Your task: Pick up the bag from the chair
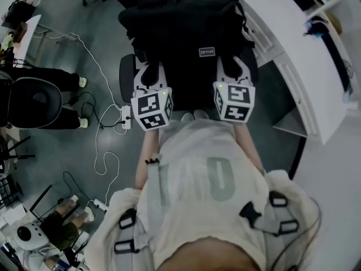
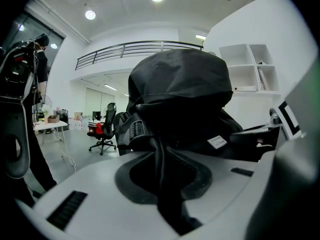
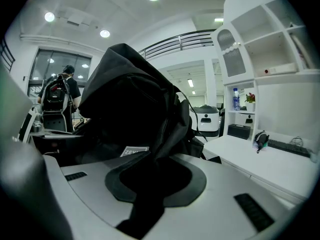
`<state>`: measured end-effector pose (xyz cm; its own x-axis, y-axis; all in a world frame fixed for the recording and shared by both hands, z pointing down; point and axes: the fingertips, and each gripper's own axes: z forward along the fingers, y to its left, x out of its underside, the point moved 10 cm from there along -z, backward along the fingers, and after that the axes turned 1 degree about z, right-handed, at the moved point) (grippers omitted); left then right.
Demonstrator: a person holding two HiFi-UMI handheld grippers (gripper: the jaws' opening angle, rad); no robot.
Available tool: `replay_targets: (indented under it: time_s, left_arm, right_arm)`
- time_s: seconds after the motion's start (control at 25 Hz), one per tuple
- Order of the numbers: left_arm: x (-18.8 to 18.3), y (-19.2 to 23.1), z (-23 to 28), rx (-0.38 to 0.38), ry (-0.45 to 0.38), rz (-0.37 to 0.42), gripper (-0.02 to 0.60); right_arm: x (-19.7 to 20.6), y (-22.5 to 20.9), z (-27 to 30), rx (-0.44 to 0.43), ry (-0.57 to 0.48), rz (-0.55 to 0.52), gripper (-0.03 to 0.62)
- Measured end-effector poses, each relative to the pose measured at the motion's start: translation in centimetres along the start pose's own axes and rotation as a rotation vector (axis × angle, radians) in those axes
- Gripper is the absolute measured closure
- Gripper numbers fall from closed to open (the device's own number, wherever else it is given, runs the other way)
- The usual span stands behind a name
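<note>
Left gripper [image 1: 150, 73] and right gripper [image 1: 230, 66] each clamp a fold of the soft black fabric bag [image 1: 180, 27], apparently above a dark office chair [image 1: 127, 77].

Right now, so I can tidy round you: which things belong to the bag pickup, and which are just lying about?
Job: bag, chair, left hand-held gripper, right hand-held gripper.
Lying about: white desk, power strip, floor cable.

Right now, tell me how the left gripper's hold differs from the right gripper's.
The left gripper grips the bag's strap on the open-floor side; the right gripper grips the one beside the white desk. The label lies right of the left gripper, left of the right gripper. Both clamp black straps.
</note>
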<state>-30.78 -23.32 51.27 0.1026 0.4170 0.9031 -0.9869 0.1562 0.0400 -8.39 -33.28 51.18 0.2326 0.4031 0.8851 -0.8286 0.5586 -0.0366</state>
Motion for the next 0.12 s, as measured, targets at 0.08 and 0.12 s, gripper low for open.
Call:
replay_targets:
  time_s: [0.08,0.12]
  left_arm:
    - [0.02,-0.12,0.03,0.001,-0.002,0.002,0.537]
    - [0.03,-0.17,0.05,0.001,-0.003,0.003,0.537]
  right_arm:
    - [0.11,-0.13,-0.04,-0.001,0.000,0.002,0.526]
    - [0.16,-0.18,-0.06,-0.001,0.001,0.002,0.526]
